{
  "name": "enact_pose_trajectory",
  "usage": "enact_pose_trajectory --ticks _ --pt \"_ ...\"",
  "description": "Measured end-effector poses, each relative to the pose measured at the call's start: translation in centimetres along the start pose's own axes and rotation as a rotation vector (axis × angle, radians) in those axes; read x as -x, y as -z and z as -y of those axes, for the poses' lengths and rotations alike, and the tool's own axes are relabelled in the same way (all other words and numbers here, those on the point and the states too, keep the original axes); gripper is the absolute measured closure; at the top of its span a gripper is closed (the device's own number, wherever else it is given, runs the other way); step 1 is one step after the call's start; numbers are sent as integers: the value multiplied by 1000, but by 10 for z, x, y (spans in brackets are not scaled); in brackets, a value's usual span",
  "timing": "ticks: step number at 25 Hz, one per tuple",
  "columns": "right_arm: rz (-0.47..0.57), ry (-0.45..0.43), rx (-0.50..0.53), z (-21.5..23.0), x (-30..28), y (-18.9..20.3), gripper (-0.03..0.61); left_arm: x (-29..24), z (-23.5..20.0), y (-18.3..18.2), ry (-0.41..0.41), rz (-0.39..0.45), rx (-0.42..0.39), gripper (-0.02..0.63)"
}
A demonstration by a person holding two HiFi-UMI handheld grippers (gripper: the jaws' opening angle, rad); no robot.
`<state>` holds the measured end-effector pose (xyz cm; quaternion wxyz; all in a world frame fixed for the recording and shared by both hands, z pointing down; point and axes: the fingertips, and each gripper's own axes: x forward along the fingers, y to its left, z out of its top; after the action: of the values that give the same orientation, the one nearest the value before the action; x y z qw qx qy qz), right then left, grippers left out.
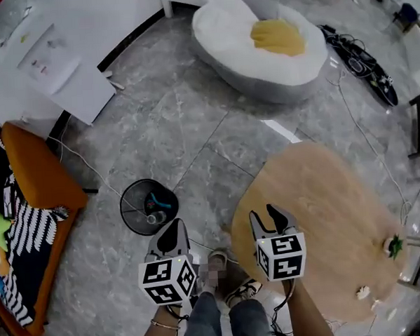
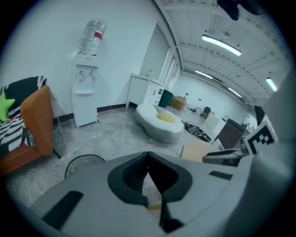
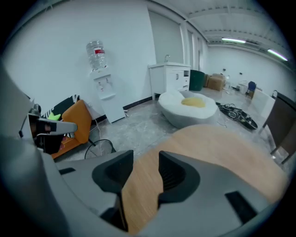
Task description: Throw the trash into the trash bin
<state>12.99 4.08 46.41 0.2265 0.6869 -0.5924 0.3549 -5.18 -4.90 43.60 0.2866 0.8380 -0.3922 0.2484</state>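
The black wire trash bin (image 1: 149, 206) stands on the floor left of the oval wooden table (image 1: 317, 200), with some trash lying in it. My left gripper (image 1: 174, 229) hangs just below the bin in the head view, its jaws shut with nothing in them (image 2: 148, 157). My right gripper (image 1: 266, 213) is over the table's near left edge, jaws a little apart and empty (image 3: 145, 162). Small white scraps (image 1: 362, 291) and a green-and-white item (image 1: 394, 245) lie at the table's far right edge. The bin's rim (image 3: 102, 147) also shows in the right gripper view.
A white beanbag (image 1: 259, 42) with a yellow cushion sits farther off on the floor. An orange sofa (image 1: 35, 180) with striped cushions lines the left side. A water dispenser (image 2: 85, 92) stands against the wall. Cables (image 1: 359, 57) lie at the upper right. The person's feet (image 1: 230, 282) are between the grippers.
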Motion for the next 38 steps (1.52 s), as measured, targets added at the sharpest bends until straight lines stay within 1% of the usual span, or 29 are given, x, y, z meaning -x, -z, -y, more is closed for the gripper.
enact_pose_trajectory --ticks 3,6,12,19,26,30,35,38 --pt "30 70 -91 42 31 14 405 -10 51 -4 73 -12 -64 621" --pt "53 147 -187 83 67 37 405 -17 103 2 148 -36 -124 621" --pt "77 283 -345 151 135 96 408 -22 197 32 269 -99 -223 621" --pt "108 434 -526 210 213 169 410 -13 296 74 409 -167 -360 621" --pt "126 590 -697 249 286 247 410 -3 385 119 557 -225 -488 621" --pt "133 659 -777 264 321 289 410 5 430 148 631 -257 -559 621" --pt "141 726 -878 269 356 337 410 16 476 187 705 -300 -644 621" --pt "141 765 -939 264 371 363 410 23 496 208 747 -333 -679 621"
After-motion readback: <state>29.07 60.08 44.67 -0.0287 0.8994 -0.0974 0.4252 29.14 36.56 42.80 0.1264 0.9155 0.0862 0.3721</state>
